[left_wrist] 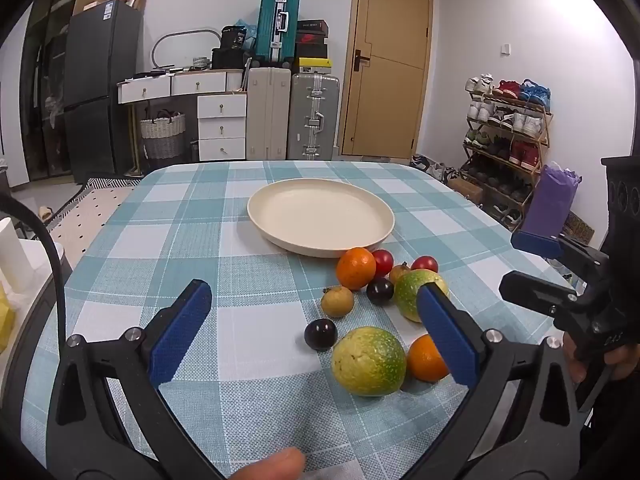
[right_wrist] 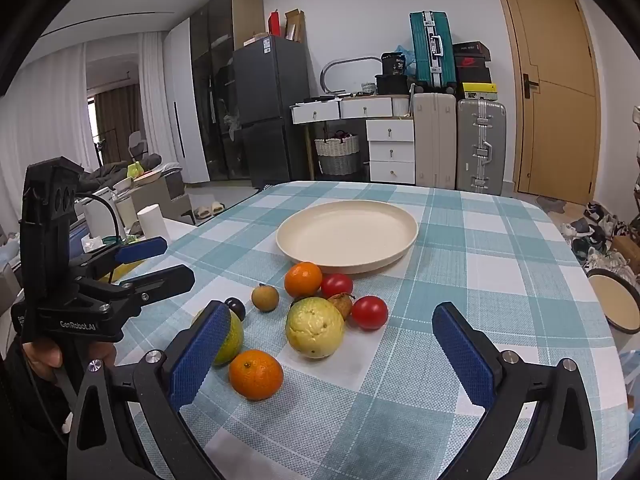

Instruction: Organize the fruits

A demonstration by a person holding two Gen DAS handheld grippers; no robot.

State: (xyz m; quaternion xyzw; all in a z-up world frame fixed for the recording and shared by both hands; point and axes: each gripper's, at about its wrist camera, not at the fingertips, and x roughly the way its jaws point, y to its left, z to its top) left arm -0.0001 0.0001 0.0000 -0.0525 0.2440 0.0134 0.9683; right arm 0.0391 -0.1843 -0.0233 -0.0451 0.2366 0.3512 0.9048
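An empty cream plate (left_wrist: 320, 216) (right_wrist: 347, 235) sits mid-table. In front of it lies a cluster of fruit: two oranges (left_wrist: 355, 268) (right_wrist: 256, 374), two green-yellow guavas (left_wrist: 369, 361) (right_wrist: 315, 327), two red tomatoes (left_wrist: 425, 264) (right_wrist: 369, 312), dark plums (left_wrist: 320, 334) (right_wrist: 235, 307) and a small tan fruit (left_wrist: 337, 301) (right_wrist: 265, 298). My left gripper (left_wrist: 316, 332) is open and empty above the near fruit. My right gripper (right_wrist: 332, 352) is open and empty, hovering over the near orange and guava. Each gripper shows in the other's view, the right one (left_wrist: 536, 264) and the left one (right_wrist: 156, 260).
The table carries a teal checked cloth (left_wrist: 240, 280). Beyond it stand suitcases (left_wrist: 294, 116), white drawers (left_wrist: 222, 128), a fridge (left_wrist: 100, 88), a door (left_wrist: 386, 60) and a shoe rack (left_wrist: 508, 128). A round stool (right_wrist: 616, 304) stands at the table's right.
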